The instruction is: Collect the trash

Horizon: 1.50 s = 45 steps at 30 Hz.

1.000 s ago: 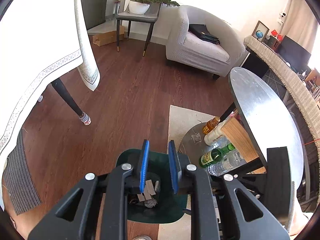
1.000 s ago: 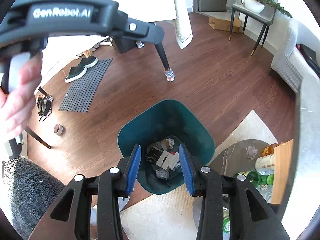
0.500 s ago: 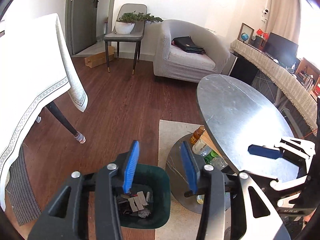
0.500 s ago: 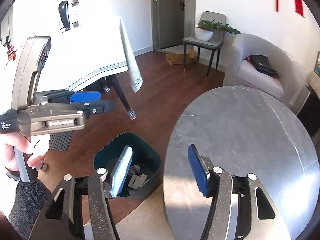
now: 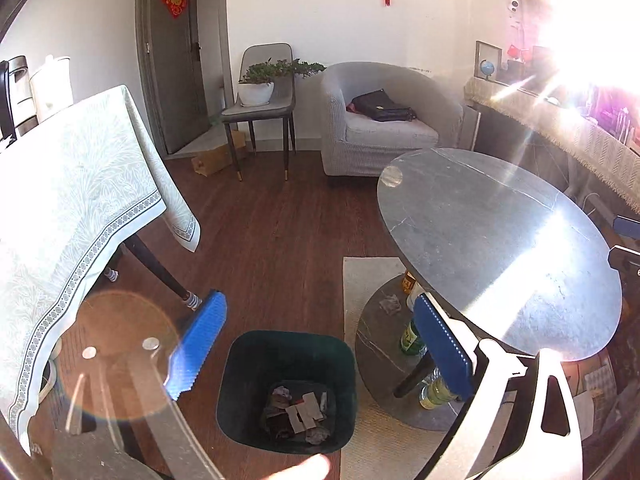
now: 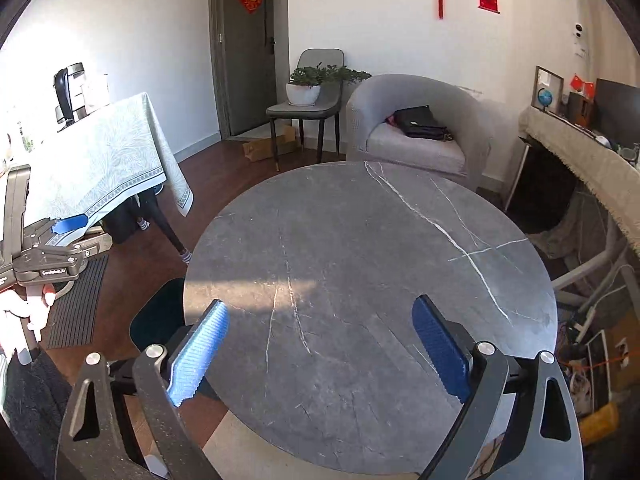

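left gripper (image 5: 320, 344) wide apart, jaws have just been opening, nothing between the blue pads. right gripper (image 6: 320, 354) also spread wide, just been opening, nothing held. dark green trash bin (image 5: 288, 360) on the wood floor at 6 o'clock in the left wrist view, directly below the left claw, crumpled paper and card scraps (image 5: 298, 412) at its bottom. round grey marble table (image 5: 500, 240) at 3 o'clock of the bin, bottles (image 5: 410, 338) on its lower shelf. in the right wrist view the right claw hovers over the bare tabletop, the bin's edge shows at 8 o'clock, and a hand (image 6: 24, 308) at 9 o'clock holds the left gripper. lens flare washes out the left view's upper right.
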Available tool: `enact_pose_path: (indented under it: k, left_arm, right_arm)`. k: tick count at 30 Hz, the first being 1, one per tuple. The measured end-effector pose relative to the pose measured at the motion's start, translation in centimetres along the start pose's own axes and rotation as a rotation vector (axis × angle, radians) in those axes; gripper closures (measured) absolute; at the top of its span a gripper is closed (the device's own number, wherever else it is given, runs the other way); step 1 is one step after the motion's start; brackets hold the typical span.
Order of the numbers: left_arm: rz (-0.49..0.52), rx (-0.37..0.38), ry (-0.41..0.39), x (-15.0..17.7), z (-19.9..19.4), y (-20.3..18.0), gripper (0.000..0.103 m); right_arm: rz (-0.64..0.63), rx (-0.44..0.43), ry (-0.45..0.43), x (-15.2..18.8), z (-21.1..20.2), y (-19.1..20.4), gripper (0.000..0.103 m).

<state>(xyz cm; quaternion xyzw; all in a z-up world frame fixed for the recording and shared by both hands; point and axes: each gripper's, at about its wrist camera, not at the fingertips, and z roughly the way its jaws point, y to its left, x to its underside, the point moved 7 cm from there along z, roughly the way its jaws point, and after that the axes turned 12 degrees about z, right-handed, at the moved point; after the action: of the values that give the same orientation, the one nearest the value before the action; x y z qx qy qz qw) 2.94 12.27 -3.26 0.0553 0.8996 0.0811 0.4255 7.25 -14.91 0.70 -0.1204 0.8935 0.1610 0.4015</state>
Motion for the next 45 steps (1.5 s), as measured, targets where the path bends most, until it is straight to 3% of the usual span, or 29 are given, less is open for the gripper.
enact_pose_path:
  k: [11,19,45]
  left_arm:
    - [0.018,-0.016,0.031,2.3,-1.1,-2.2,0.006]
    - [0.010,-0.053,0.006,2.1,-1.7,-2.4,0.004]
    - [-0.001,-0.043,-0.002,2.5,-1.8,-2.4,0.004]
  right_arm:
    - [0.030,0.013,-0.015,2.2,-2.9,-2.7,0.006]
    - [0.001,0.007,-0.001,2.6,-2.7,-1.8,0.006]
    - [-0.026,0.005,0.006,2.8,-2.4,-0.6,0.006]
